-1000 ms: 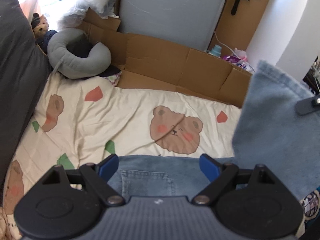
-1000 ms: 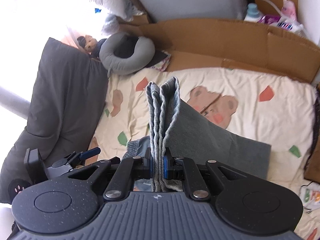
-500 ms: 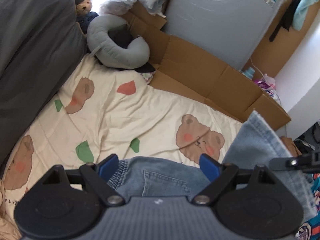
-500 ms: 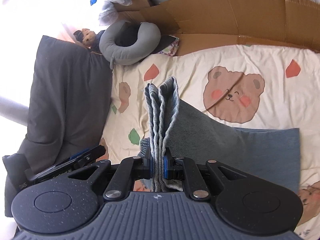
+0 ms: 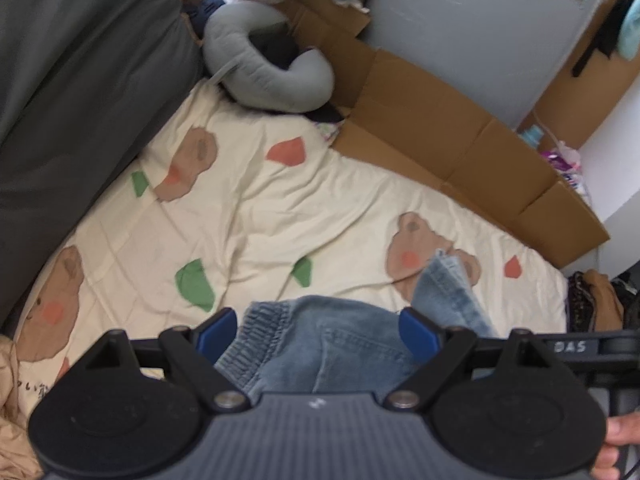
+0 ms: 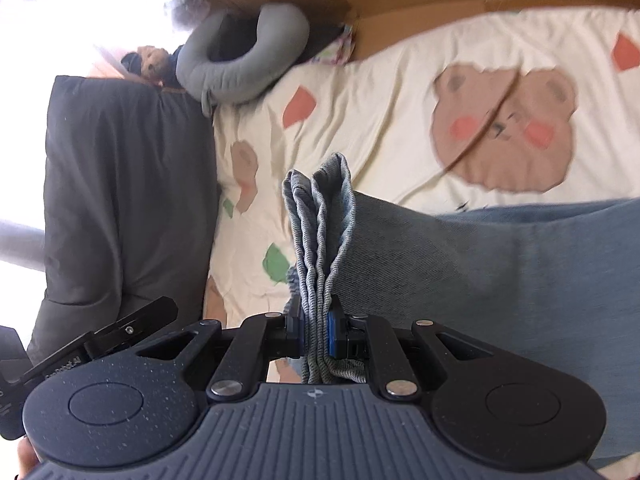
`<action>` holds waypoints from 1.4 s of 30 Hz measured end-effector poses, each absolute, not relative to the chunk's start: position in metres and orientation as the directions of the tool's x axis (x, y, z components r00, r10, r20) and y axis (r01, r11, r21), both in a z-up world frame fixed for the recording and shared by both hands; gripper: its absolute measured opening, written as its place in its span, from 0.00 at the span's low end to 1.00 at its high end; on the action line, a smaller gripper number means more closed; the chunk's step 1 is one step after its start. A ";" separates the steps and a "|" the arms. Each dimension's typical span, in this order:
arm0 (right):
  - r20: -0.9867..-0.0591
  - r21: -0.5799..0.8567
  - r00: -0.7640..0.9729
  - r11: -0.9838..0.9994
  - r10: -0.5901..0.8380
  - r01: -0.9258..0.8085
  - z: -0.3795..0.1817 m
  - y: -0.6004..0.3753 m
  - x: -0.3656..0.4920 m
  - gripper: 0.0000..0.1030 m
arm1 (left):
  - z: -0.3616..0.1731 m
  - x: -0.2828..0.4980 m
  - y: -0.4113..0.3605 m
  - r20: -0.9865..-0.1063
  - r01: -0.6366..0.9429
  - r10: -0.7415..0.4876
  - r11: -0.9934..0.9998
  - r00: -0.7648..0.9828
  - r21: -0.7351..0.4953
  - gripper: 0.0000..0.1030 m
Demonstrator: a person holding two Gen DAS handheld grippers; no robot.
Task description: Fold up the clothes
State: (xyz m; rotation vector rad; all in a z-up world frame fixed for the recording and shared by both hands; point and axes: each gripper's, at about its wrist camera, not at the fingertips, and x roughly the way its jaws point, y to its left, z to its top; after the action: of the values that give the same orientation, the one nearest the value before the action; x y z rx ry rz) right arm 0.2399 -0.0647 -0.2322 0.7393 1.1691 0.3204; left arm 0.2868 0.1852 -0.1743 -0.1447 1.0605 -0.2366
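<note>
The right gripper (image 6: 316, 330) is clenched on the bunched leg hems of the jeans (image 6: 500, 256), the pinched folds standing up between its blue pads while the rest of the denim trails off to the right across the bear-print bedspread (image 6: 400, 112). The left gripper (image 5: 320, 328) is spread wide and grasps nothing, hovering just over the elastic waistband (image 5: 256, 340) lying on the quilt. Compared with a second ago, the lifted leg has dropped from filling the left camera's right side to a low fold. Beyond the jeans the spread lies bare up to a grey neck pillow (image 5: 260, 68), a dark cushion (image 5: 72, 92) on the left and flattened cardboard (image 5: 448, 128) along the far edge.
</note>
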 end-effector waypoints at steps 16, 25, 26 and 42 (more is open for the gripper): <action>-0.687 0.721 0.251 0.682 0.682 0.120 -0.322 0.005 0.276 0.22 | -0.216 0.304 0.205 -0.921 0.031 -0.135 0.991 0.366 -0.133 0.86; -0.641 0.754 0.296 0.653 0.709 0.068 -0.278 -0.014 0.270 0.27 | -0.203 0.302 0.204 -0.924 0.004 -0.106 0.994 0.367 -0.113 0.86; -0.636 0.756 0.302 0.652 0.710 0.059 -0.271 -0.017 0.269 0.28 | -0.200 0.302 0.202 -0.924 0.000 -0.104 0.994 0.367 -0.112 0.86; -0.700 0.642 0.401 0.766 0.591 -0.009 -0.163 -0.109 0.192 0.42 | -0.123 0.299 0.170 -0.890 0.148 -0.106 0.988 0.443 -0.044 0.86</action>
State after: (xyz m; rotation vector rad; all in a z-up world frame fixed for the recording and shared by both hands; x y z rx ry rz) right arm 0.1921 -0.1087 -0.1632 0.6113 1.1057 0.4109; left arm 0.2992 0.1701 -0.1229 0.0423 1.1005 -0.1574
